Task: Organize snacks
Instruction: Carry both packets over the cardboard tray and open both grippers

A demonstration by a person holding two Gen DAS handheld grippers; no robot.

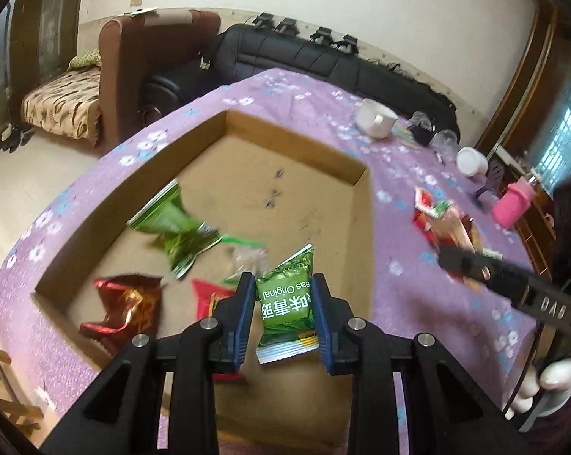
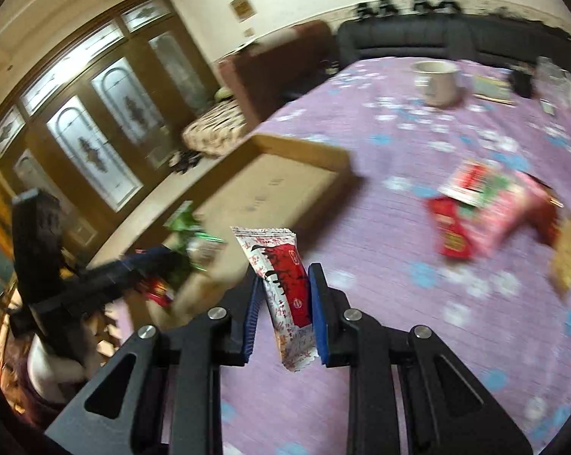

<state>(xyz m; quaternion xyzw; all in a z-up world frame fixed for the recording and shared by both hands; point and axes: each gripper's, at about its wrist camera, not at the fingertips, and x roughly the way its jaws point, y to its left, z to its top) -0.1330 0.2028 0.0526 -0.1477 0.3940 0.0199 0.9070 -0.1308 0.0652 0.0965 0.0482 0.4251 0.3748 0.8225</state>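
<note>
My left gripper (image 1: 284, 305) is shut on a green pea snack packet (image 1: 285, 305) and holds it over the near part of a shallow cardboard box (image 1: 296, 134). In the box lie a green packet (image 1: 171, 223), a dark red foil packet (image 1: 128, 309) and a red packet (image 1: 209, 299). My right gripper (image 2: 281, 303) is shut on a white and red snack packet (image 2: 285, 288), held above the purple tablecloth to the right of the box (image 2: 308, 155). A pile of red and pink snack packets (image 2: 490, 208) lies on the cloth; it also shows in the left wrist view (image 1: 442, 220).
On the purple flowered tablecloth (image 1: 406, 227) stand a white mug (image 1: 376, 117), a white cup (image 1: 471, 161), a pink bottle (image 1: 513, 204) and clear glasses (image 1: 446, 140). A black sofa (image 1: 323, 57) and a brown armchair (image 1: 141, 57) stand beyond the table.
</note>
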